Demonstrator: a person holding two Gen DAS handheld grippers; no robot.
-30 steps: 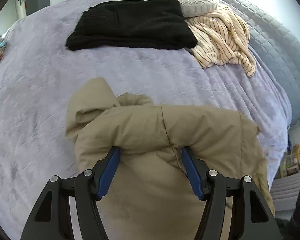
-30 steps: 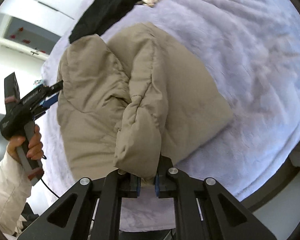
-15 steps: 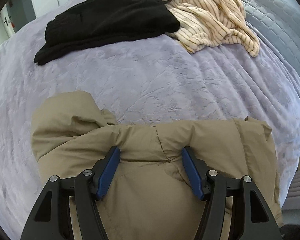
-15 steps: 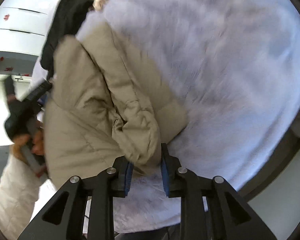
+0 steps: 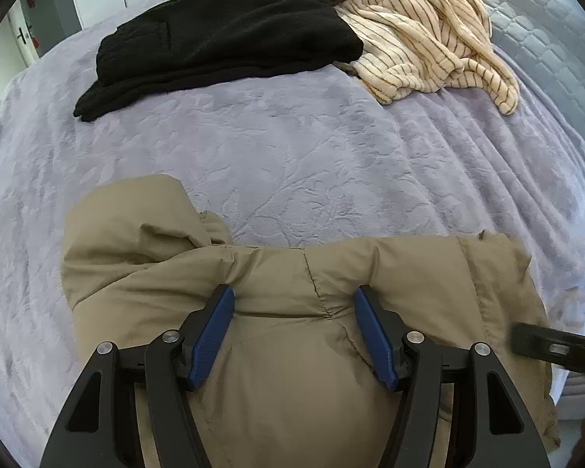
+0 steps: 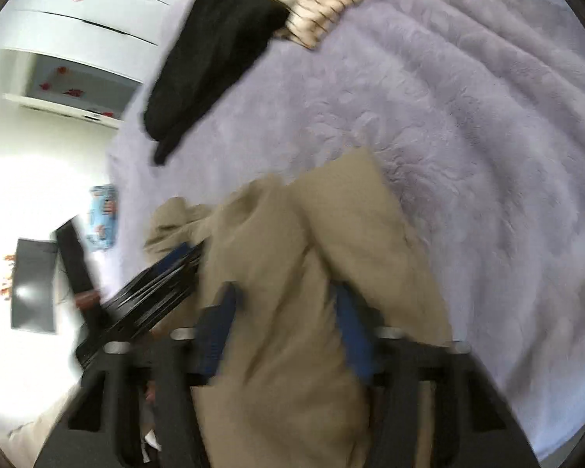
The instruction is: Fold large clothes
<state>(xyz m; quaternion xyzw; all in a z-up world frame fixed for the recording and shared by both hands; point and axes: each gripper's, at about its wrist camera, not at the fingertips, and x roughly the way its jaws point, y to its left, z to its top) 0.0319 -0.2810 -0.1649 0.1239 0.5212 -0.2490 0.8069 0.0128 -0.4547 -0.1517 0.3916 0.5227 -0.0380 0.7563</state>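
Note:
A tan puffy jacket (image 5: 292, 312) lies bunched at the near edge of a lavender bed (image 5: 292, 148). My left gripper (image 5: 294, 304) is open, its blue pads (image 5: 214, 327) resting on the jacket on either side of a seam. In the blurred right wrist view the right gripper (image 6: 286, 312) is open, with a fold of the jacket (image 6: 312, 253) lying between its blue pads (image 6: 218, 323). The left gripper (image 6: 163, 277) shows there at the jacket's left side. The right gripper's tip (image 5: 557, 347) shows at the right edge of the left wrist view.
A folded black garment (image 5: 222, 31) and a cream striped garment (image 5: 429, 35) lie at the far side of the bed. A grey quilted headboard (image 5: 546, 31) runs along the right. White cupboards (image 6: 78, 19) stand beyond the bed.
The right gripper has opened and let go of the jacket fold it was pinching, and has swung toward the left gripper. The left gripper has stayed open on the jacket.

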